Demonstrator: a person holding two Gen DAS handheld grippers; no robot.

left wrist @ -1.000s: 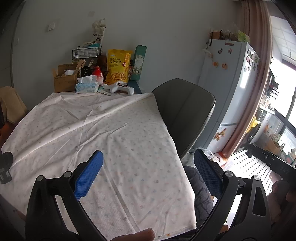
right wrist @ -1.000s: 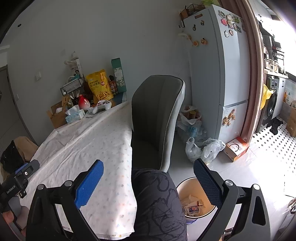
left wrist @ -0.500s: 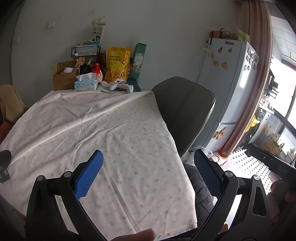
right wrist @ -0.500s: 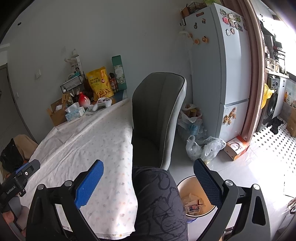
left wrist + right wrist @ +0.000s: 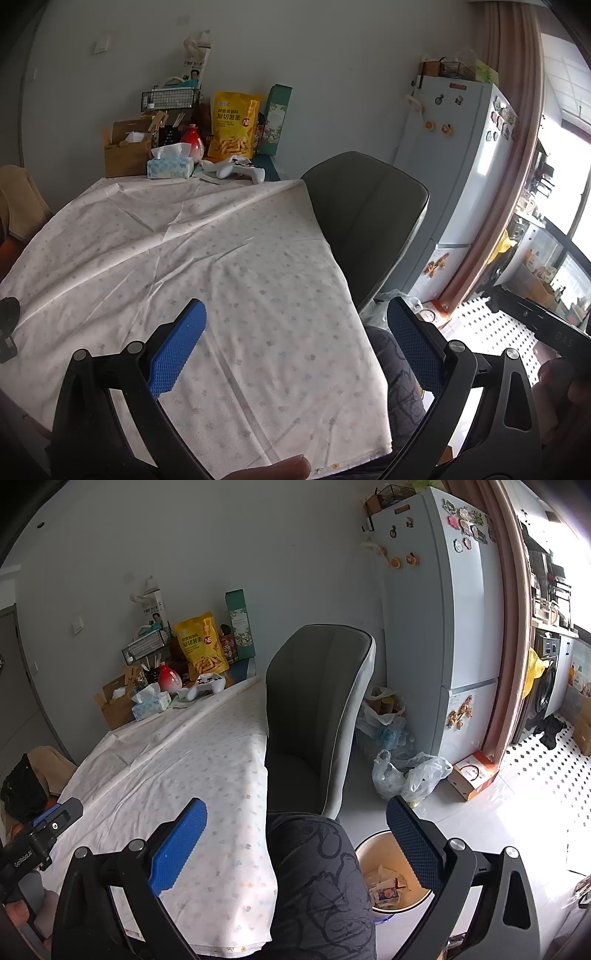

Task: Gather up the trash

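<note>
Both grippers, left (image 5: 295,347) and right (image 5: 295,842), spread empty; bin (image 5: 373,845) near right holds wrappers (image 5: 386,888).

Bin (image 5: 369,843) contents indistinct (perhaps wrappers)

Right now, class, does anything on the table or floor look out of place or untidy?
Yes: the tablecloth is creased and lies askew, and two crumpled plastic bags sit loose on the floor beside the bin.
</note>
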